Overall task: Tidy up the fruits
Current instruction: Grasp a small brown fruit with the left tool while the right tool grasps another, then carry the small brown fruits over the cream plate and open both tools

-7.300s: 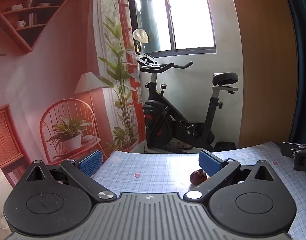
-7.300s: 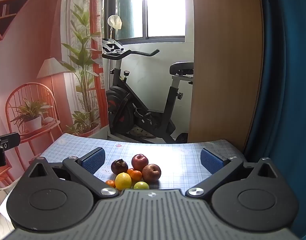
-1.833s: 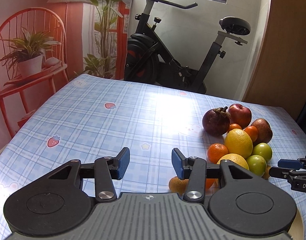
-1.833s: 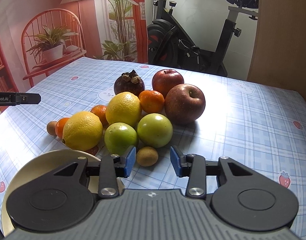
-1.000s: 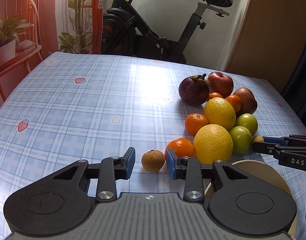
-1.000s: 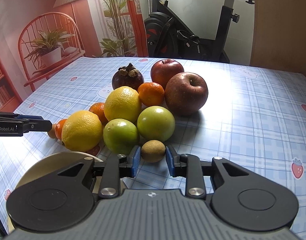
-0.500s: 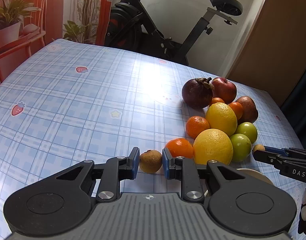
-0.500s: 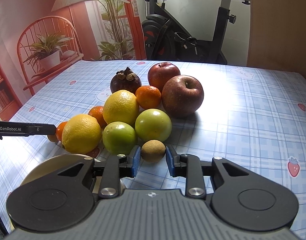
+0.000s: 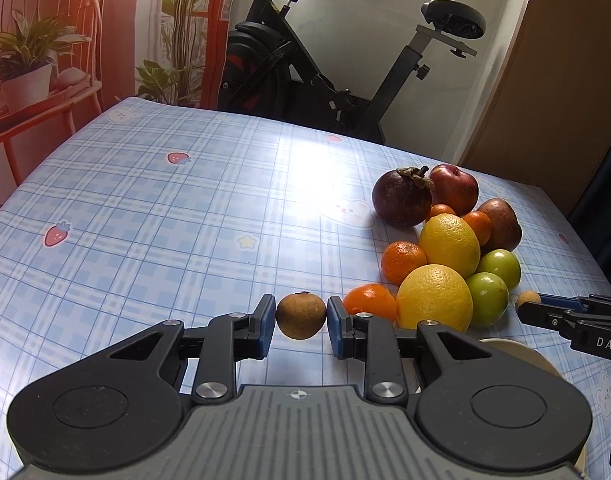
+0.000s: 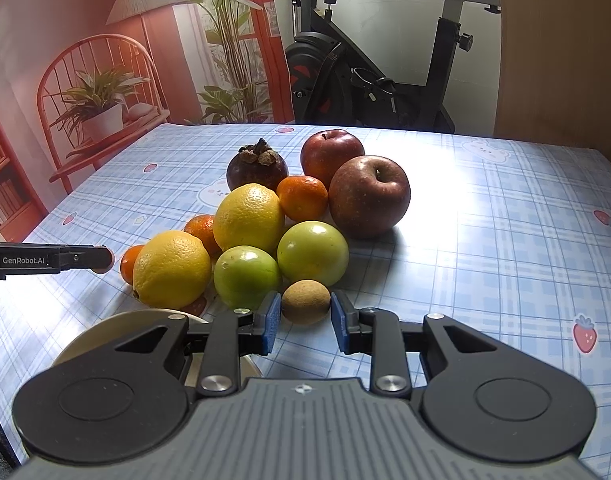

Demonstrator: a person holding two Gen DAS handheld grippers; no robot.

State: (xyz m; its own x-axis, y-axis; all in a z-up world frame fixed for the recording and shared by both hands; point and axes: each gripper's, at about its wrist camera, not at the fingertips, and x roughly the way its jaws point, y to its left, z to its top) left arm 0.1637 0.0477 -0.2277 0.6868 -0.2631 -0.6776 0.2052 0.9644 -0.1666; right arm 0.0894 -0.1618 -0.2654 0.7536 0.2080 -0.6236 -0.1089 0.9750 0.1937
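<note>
A pile of fruit lies on the blue checked tablecloth: a dark mangosteen, two red apples, two lemons, two green fruits and small oranges. My left gripper is shut on a small brown round fruit left of the pile. My right gripper is shut on another small brown fruit at the pile's near edge. A beige plate lies at the near table edge, partly hidden by the gripper.
An exercise bike stands behind the table. A red backdrop with a chair and plants fills the left. A wooden panel is at the right. The left gripper shows side-on in the right wrist view.
Both grippers came down from a raised view to the table and closed, each on a small brown fruit. In the last half second both lifted slightly with their fruit.
</note>
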